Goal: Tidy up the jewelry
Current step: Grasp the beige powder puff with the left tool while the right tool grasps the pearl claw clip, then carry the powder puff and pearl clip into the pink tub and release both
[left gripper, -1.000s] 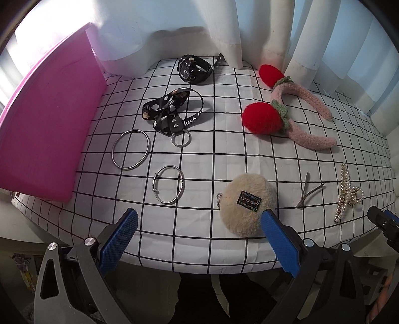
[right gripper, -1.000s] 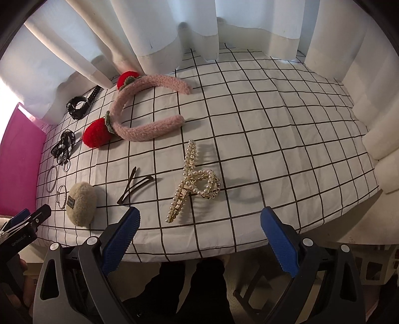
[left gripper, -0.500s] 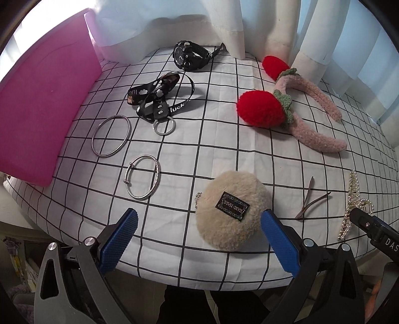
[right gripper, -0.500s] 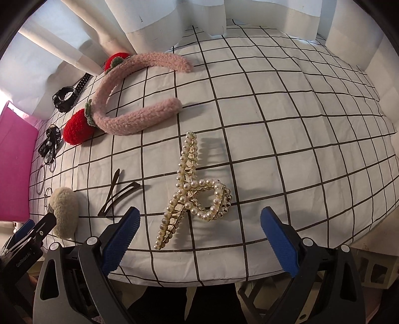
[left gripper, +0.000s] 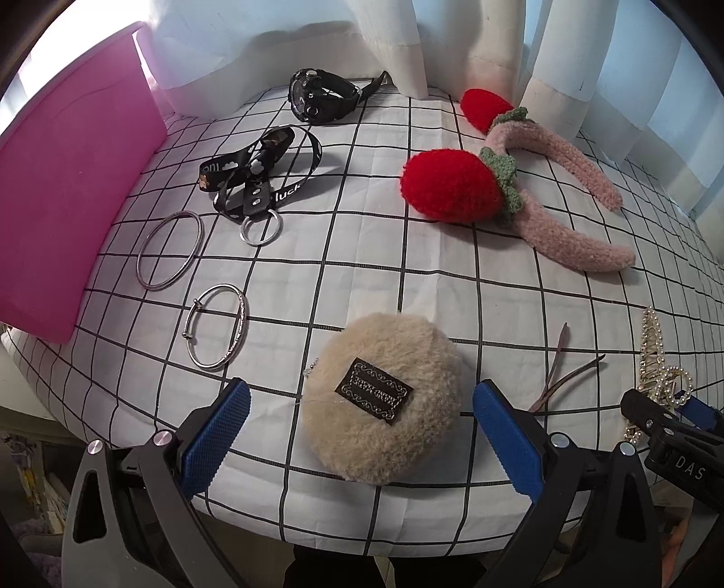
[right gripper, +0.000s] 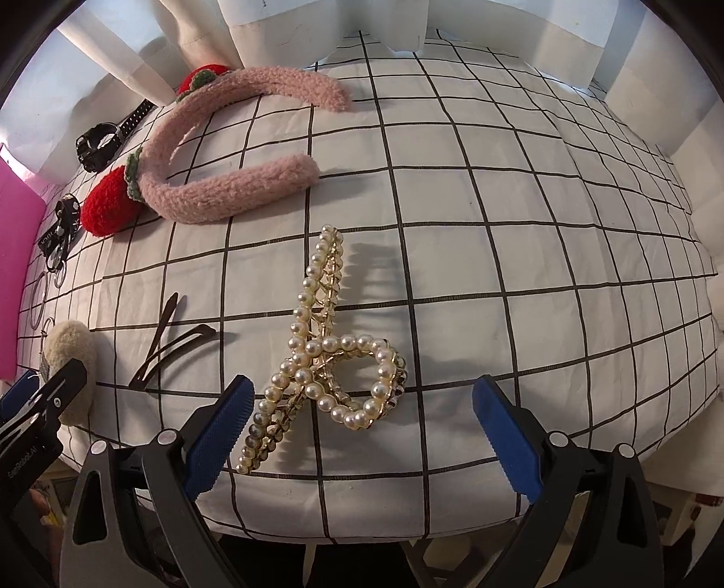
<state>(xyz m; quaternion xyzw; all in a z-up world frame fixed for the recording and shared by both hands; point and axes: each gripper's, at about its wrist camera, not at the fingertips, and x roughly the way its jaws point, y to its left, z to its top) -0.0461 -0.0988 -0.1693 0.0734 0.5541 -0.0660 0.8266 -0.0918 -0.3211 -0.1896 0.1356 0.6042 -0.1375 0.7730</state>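
Note:
My left gripper is open, its blue fingers either side of a beige fluffy pom-pom with a dark label, near the table's front edge. My right gripper is open around the lower end of a pearl hair claw; the pearl claw also shows in the left wrist view. A brown hair clip lies between pom-pom and claw. Two silver bangles, a black strap with a ring, a black watch and a pink strawberry headband lie on the checked cloth.
A pink box stands at the table's left edge. White curtains hang behind the table. The right half of the checked cloth carries nothing in the right wrist view. The table's front edge runs just under both grippers.
Both grippers have moved forward and down toward the table. The pom-pom now sits between the left fingers and the pearl claw between the right fingers. Both stay open.

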